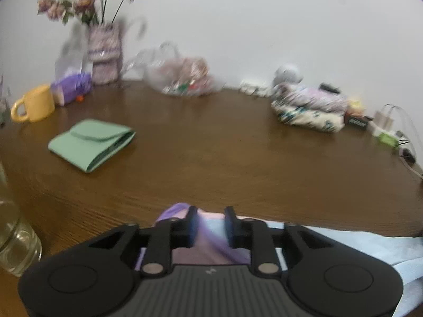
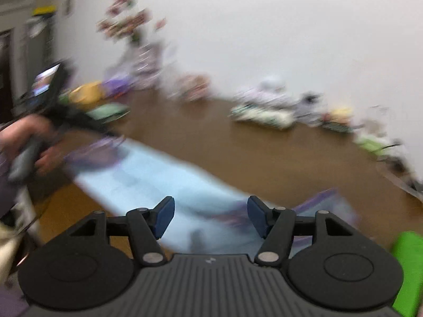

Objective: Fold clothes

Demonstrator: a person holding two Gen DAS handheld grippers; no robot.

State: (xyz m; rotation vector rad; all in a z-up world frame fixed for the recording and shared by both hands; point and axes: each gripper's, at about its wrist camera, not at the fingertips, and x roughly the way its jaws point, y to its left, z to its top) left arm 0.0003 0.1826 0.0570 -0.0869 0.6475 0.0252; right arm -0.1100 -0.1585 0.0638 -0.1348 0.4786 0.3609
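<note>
A light blue garment with purple trim [image 2: 158,179] lies stretched across the brown wooden table [image 1: 238,153]. My left gripper [image 1: 210,224] is shut on a purple and blue corner of that garment [image 1: 211,240] near the table's front edge. In the right wrist view the same left gripper [image 2: 53,111] is at the far left, held by a hand [image 2: 21,137]. My right gripper [image 2: 210,216] stands open just above the garment's near end, fingers wide apart with nothing between them. That view is blurred by motion.
A folded green cloth [image 1: 91,144] lies at the left. A yellow mug [image 1: 35,104], a flower vase [image 1: 104,52], a plastic bag [image 1: 182,75] and a pile of patterned clothes [image 1: 309,105] line the back. A glass [image 1: 15,240] stands at the near left. Chargers and cables [image 1: 388,129] sit at the right.
</note>
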